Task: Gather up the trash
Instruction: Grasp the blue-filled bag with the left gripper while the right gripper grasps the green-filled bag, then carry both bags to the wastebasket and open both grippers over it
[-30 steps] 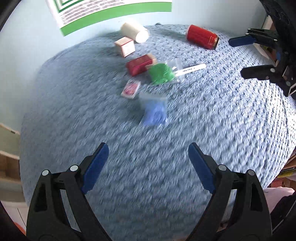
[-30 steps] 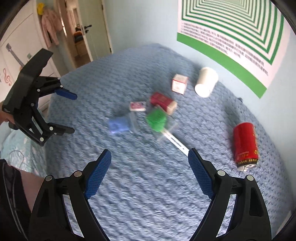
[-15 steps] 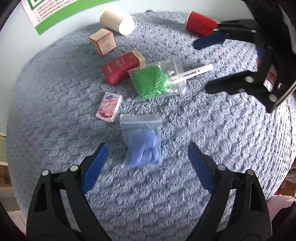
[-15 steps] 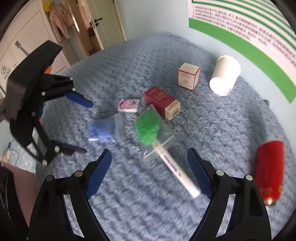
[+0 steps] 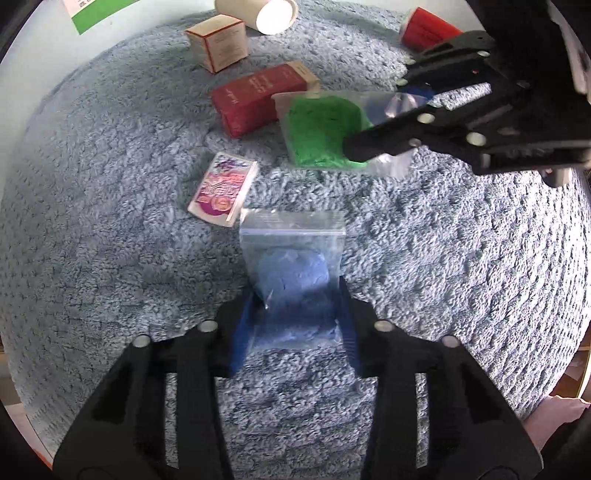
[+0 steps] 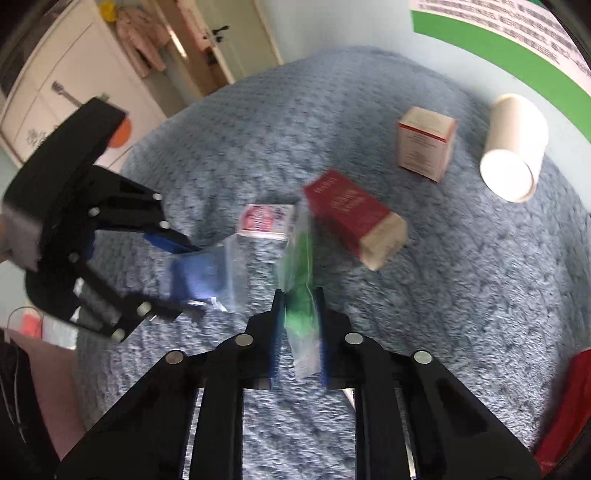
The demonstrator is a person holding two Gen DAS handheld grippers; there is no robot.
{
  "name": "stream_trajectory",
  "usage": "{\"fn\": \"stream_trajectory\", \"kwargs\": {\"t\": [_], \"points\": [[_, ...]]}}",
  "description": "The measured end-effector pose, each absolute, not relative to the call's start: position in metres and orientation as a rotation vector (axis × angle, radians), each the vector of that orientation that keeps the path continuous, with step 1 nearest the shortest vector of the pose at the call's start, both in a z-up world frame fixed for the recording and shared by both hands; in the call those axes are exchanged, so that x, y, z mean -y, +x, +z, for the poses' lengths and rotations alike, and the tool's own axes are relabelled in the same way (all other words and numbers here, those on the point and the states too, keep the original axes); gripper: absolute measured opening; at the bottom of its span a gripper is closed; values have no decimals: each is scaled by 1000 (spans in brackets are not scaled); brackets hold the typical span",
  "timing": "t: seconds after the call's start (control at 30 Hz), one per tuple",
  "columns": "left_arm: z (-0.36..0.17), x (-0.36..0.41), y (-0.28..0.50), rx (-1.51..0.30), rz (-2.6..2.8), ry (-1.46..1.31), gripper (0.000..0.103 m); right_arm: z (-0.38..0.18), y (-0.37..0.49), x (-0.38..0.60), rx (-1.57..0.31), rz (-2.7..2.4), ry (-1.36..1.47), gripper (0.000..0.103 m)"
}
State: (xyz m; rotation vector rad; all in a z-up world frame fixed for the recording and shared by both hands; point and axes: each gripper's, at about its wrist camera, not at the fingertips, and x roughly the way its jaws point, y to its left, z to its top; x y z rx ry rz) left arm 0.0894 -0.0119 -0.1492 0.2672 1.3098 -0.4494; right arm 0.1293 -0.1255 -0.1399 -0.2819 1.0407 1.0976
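Observation:
A clear zip bag of blue stuff [image 5: 291, 266] lies on the blue knitted blanket [image 5: 110, 258]. My left gripper [image 5: 297, 295] points down over it, its jaws closing, and the blue pads press the bag's lower sides. A second zip bag, filled with green stuff [image 6: 301, 258], stands on edge between the pads of my right gripper [image 6: 299, 295], which is shut on it. In the left wrist view the right gripper [image 5: 380, 114] reaches in from the right over the green bag [image 5: 321, 133]. The right wrist view shows the left gripper [image 6: 184, 277] at the blue bag [image 6: 207, 277].
On the blanket also lie a red carton [image 5: 258, 99], a small white box [image 5: 221, 44], a tipped paper cup [image 5: 266, 13], a red can [image 5: 424, 31] and a pink card pack [image 5: 223, 192]. A green-edged poster [image 6: 498, 37] hangs on the wall behind.
Both grippers came down onto the blanket and went from wide open to closed, the left around the blue bag, the right onto the green bag, which now stands on edge.

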Motion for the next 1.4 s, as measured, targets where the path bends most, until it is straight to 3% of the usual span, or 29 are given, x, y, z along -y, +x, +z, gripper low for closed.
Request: {"fn": "stream_trajectory", "kwargs": {"t": [0.6,1.4], "points": [[-93,-54,27,-1223,-322,222,37,-85,96,105,-958,1171,-357,14],[-45,-288,-235,-1186,300,-164,37,-33,-93,-179,-764,1769,-709,14]]}}
